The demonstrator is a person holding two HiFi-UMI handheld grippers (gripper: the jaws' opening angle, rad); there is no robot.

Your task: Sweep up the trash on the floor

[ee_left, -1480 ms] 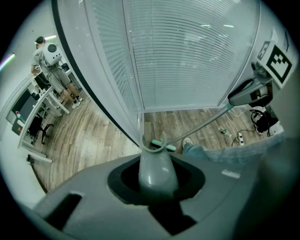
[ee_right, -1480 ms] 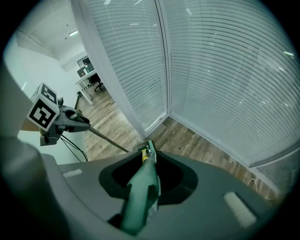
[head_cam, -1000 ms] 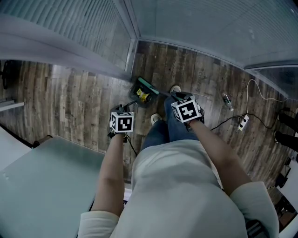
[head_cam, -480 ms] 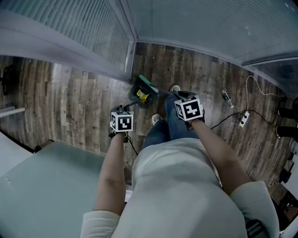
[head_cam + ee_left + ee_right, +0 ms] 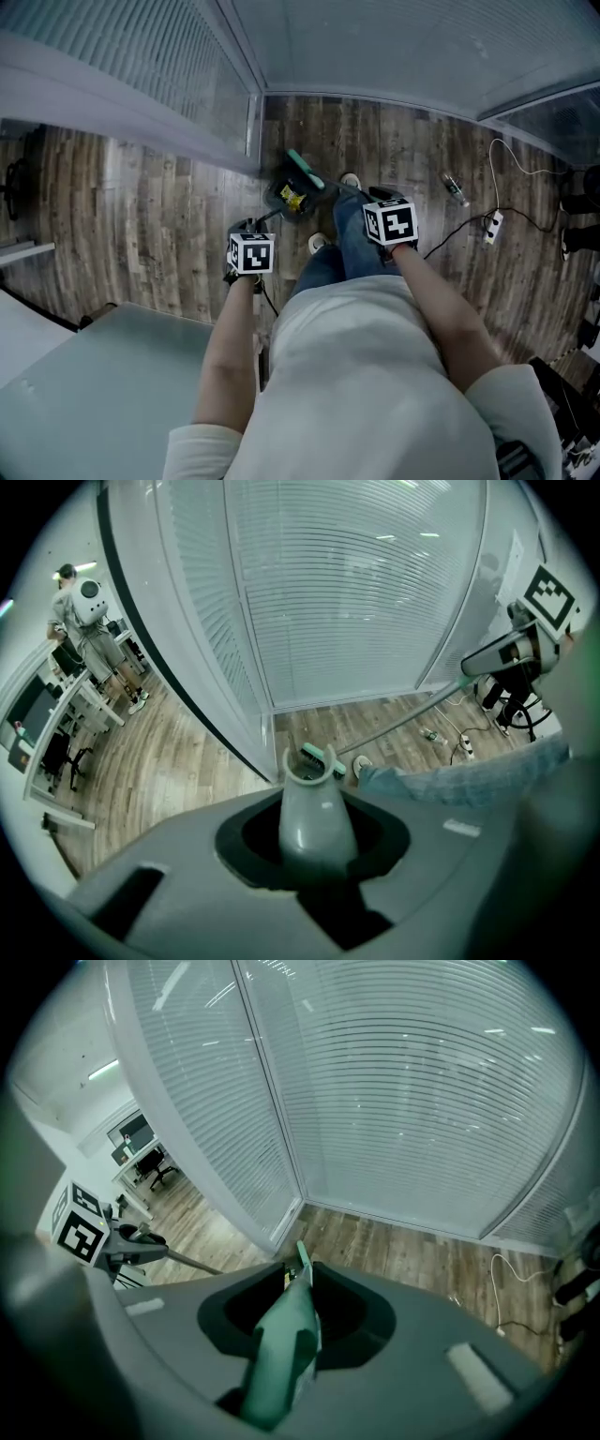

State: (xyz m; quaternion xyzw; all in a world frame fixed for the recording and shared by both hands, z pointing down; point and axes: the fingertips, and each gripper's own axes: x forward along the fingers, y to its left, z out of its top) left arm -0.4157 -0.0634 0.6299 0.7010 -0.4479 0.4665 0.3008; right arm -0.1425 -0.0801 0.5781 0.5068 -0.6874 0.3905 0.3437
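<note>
The person stands in a corner of blind-covered glass walls [image 5: 375, 47] on a wooden floor [image 5: 150, 206], a tool in each hand. The left gripper [image 5: 249, 251] is clamped on the grey handle [image 5: 314, 822] of a dustpan [image 5: 274, 192], whose pan sits on the floor well ahead of and below that gripper, close to the corner. A yellow piece of trash [image 5: 292, 199] lies inside the pan. The right gripper [image 5: 388, 221] is closed around the green grip [image 5: 281, 1354] of a broom [image 5: 305, 170]. Its green head is down ahead of the gripper and to its left, right at the far edge of the pan. Out to the right of the right gripper, a small bottle-like item [image 5: 453, 187] and a power strip [image 5: 487, 225] with its cable lie on the floor, well apart from the pan.
</note>
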